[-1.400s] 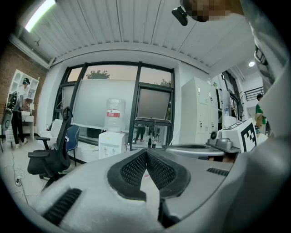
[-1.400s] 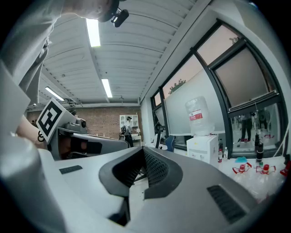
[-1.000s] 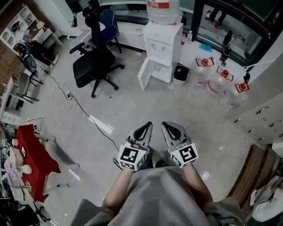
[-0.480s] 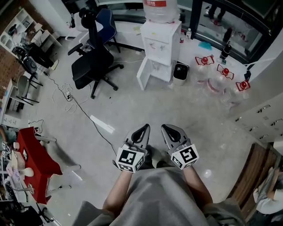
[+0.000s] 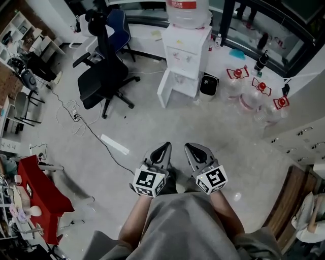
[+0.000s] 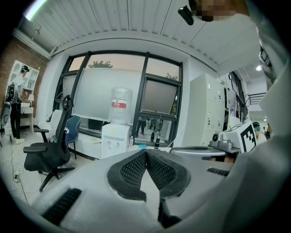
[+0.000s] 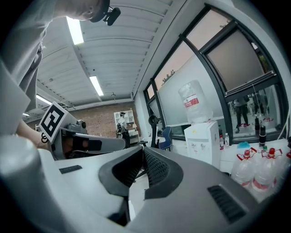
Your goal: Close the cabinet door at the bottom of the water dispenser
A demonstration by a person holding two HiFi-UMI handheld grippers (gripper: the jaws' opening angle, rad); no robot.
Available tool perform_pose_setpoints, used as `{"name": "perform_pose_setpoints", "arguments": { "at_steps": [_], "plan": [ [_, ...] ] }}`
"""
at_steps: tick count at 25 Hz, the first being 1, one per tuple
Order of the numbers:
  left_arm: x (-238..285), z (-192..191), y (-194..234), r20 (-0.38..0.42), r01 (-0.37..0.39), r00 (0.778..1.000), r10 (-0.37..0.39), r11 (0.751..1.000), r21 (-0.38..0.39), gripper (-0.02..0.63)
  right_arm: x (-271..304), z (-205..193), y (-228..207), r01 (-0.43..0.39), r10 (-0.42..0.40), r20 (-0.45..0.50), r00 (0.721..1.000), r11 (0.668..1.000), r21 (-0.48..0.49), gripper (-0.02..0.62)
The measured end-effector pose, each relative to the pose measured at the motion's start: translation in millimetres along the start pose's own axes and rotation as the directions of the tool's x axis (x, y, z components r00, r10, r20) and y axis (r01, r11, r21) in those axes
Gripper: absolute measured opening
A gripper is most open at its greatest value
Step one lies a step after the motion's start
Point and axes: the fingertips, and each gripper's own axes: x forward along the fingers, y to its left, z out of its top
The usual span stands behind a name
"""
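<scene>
Both tools we hold pressed together, empty: left tool (image 5: 163, 149), right tool (image 5: 191, 149). Door (image 5: 164, 89) stands open well ahead across the floor (image 5: 152, 119), under the dispenser (image 5: 186, 48), nearer our left tool.

One water dispenser (image 5: 185, 48) ahead, one big bottle (image 5: 187, 11) on it, one cabinet door (image 5: 163, 90) at its foot. Two office chairs there, a black chair (image 5: 99, 81) and a blue chair (image 5: 122, 26). One bin (image 5: 208, 84), and three water jugs (image 5: 252, 96) on the floor.
</scene>
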Motion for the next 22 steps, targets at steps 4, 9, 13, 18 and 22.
{"name": "perform_pose_setpoints", "arguments": {
  "at_steps": [4, 9, 13, 18, 22],
  "plan": [
    [20.8, 11.6, 35.2, -0.001, 0.026, 1.0, -0.026, 1.0, -0.004, 0.008, 38.4, 8.2, -11.5, 0.029, -0.029, -0.006, 1.0, 1.0, 0.006, 0.012],
    [35.8, 23.5, 78.7, 0.004, 0.053, 0.999, -0.053, 0.998, -0.02, 0.008, 83.3, 19.1, -15.2, 0.053, -0.053, -0.013, 0.999, 0.999, -0.005, 0.012],
    [40.6, 32.4, 112.0, 0.014, 0.064, 0.998, -0.064, 0.997, -0.037, 0.008, 118.1, 27.6, -13.2, 0.062, -0.063, -0.018, 0.998, 0.998, -0.021, 0.012],
    [43.8, 39.2, 143.2, 0.015, 0.08, 0.997, -0.08, 0.996, -0.048, 0.008, 151.2, 34.0, -10.2, 0.074, -0.075, -0.023, 0.997, 0.997, -0.033, 0.012],
    [51.7, 37.8, 158.9, 0.009, 0.089, 0.996, -0.089, 0.993, -0.072, 0.008, 167.0, 33.1, -13.8, 0.083, -0.084, -0.041, 0.996, 0.996, -0.038, 0.012]
  ]
}}
